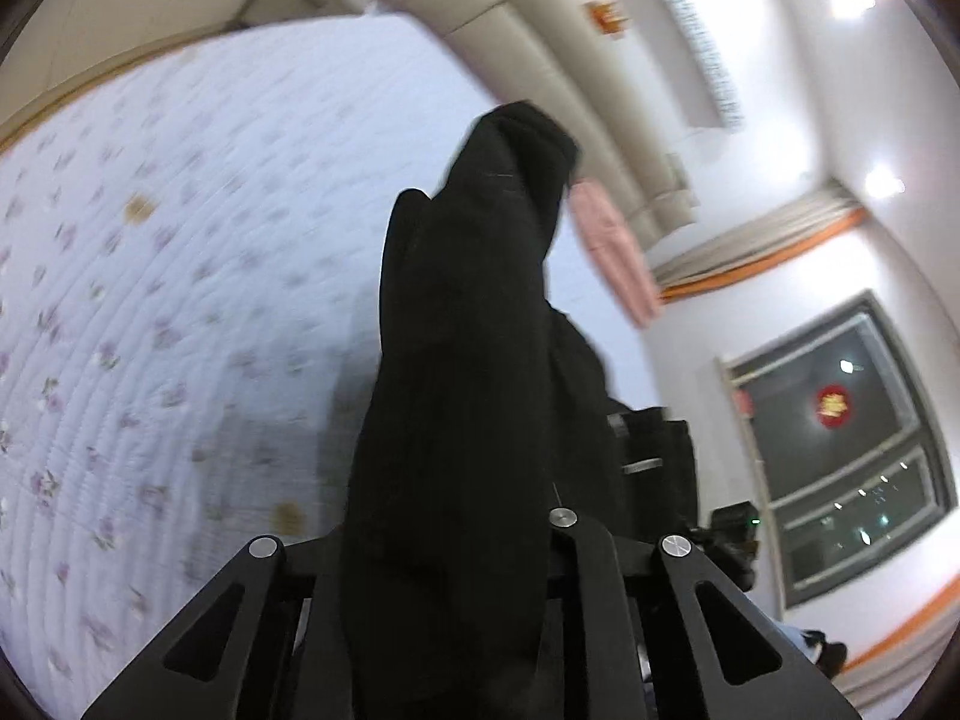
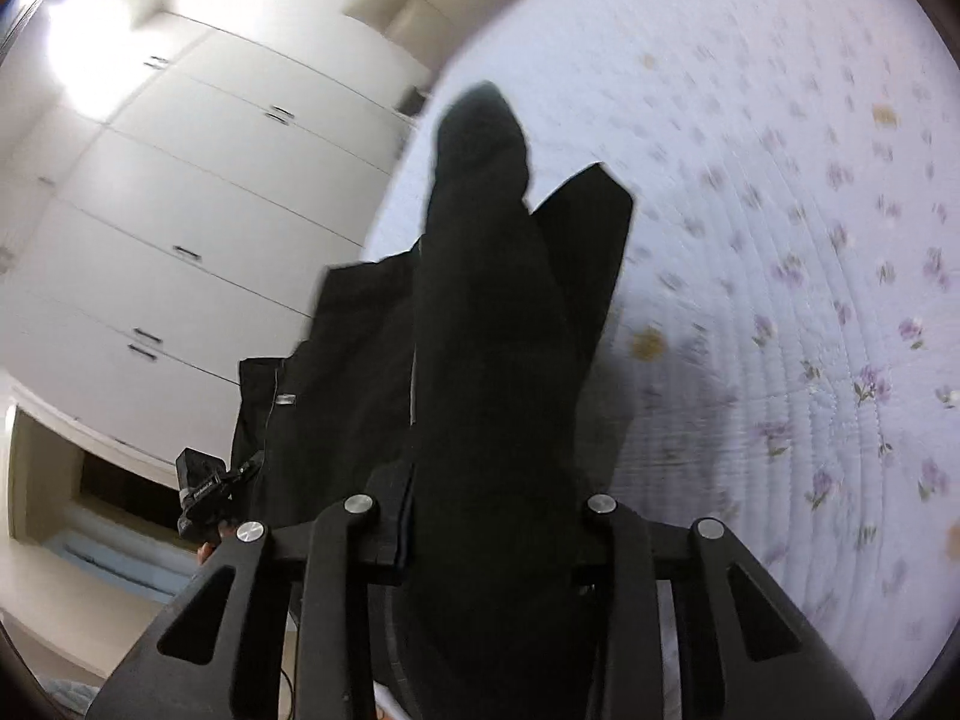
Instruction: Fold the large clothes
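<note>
Black garment (image 1: pixel 462 360) held up over the floral bedspread (image 1: pixel 180 300).
Left gripper (image 1: pixel 456 546) and right gripper (image 2: pixel 480 534) both tilted, jaws pinching its fabric.

Both wrist views look along their fingers, close above the bed (image 1: pixel 180 252) (image 2: pixel 780 240): left view toward the window (image 1: pixel 840 438), right toward the wardrobe (image 2: pixel 210 210). Both share the bed.

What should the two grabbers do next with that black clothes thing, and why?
Probably lower the black garment onto the floral quilt and spread it flat. It hangs bunched from the left gripper and the right gripper, each apparently shut on it, above the bed, so no neat fold looks possible yet.
</note>
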{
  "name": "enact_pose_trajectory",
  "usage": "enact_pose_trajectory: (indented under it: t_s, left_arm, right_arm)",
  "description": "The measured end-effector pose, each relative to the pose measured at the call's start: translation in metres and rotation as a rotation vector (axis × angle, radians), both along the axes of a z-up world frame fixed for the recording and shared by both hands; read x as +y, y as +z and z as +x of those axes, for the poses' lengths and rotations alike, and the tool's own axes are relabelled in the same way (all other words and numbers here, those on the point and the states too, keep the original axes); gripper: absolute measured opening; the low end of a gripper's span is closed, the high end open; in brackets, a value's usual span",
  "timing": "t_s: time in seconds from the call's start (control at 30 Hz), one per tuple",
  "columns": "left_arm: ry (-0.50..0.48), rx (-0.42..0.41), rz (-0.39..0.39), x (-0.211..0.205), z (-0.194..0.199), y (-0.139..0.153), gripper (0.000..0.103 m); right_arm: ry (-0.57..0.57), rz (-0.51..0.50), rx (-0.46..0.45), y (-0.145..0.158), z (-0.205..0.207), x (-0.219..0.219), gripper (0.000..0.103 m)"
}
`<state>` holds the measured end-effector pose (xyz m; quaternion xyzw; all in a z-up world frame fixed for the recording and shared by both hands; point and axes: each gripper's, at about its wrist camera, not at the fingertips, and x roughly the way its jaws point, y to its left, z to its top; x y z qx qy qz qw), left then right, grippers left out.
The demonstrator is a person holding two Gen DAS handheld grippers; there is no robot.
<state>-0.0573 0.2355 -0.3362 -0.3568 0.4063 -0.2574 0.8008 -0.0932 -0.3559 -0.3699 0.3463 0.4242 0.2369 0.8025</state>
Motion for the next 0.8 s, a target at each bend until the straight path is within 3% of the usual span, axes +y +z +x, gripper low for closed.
enact_pose_trajectory:
  t_s: [0.17, 0.23, 0.3, 0.33, 0.37, 0.43, 0.5, 0.57, 0.63, 0.7, 0.8]
  left_arm:
    - [-0.026, -0.069, -0.037, -0.004, -0.034, 0.045, 0.012]
    - [-0.072, -0.102, -0.143, -0.001, -0.047, 0.053, 0.007]
    - [-0.058, -0.136, -0.098, -0.002, -0.057, 0.058, 0.007]
    - [-0.047, -0.148, -0.026, -0.004, -0.06, 0.054, 0.007]
    - [-0.043, -0.123, -0.005, -0.004, -0.058, 0.046, 0.007]
    - [-0.019, -0.005, -0.009, -0.003, -0.046, 0.006, 0.007]
    - [0.056, 0.086, 0.048, 0.008, -0.035, -0.028, 0.008]
    - [0.082, 0.204, -0.051, 0.023, -0.021, -0.071, 0.01]
    - [0.094, 0.261, -0.163, 0.031, -0.012, -0.101, 0.011]
    - [0.104, 0.269, -0.211, 0.036, -0.008, -0.106, 0.012]
    - [0.091, 0.239, -0.098, 0.036, -0.004, -0.084, 0.017]
  right_arm:
    - [0.022, -0.056, -0.048, 0.052, -0.037, 0.015, 0.036]
    - [0.012, -0.067, -0.053, 0.065, -0.051, 0.014, 0.036]
    - [-0.012, -0.103, -0.064, 0.072, -0.062, 0.013, 0.036]
    - [-0.013, -0.134, -0.063, 0.07, -0.064, 0.015, 0.036]
    - [-0.021, -0.169, -0.031, 0.06, -0.062, 0.016, 0.036]
    - [-0.051, -0.213, 0.066, 0.03, -0.053, 0.015, 0.036]
    - [-0.12, -0.28, 0.17, -0.004, -0.045, 0.004, 0.037]
    - [-0.183, -0.202, 0.239, -0.032, -0.045, -0.015, 0.042]
    - [-0.278, -0.107, 0.295, -0.053, -0.049, -0.038, 0.062]
    - [-0.317, -0.093, 0.306, -0.058, -0.052, -0.046, 0.063]
    - [-0.315, -0.168, 0.303, -0.04, -0.055, -0.042, 0.063]
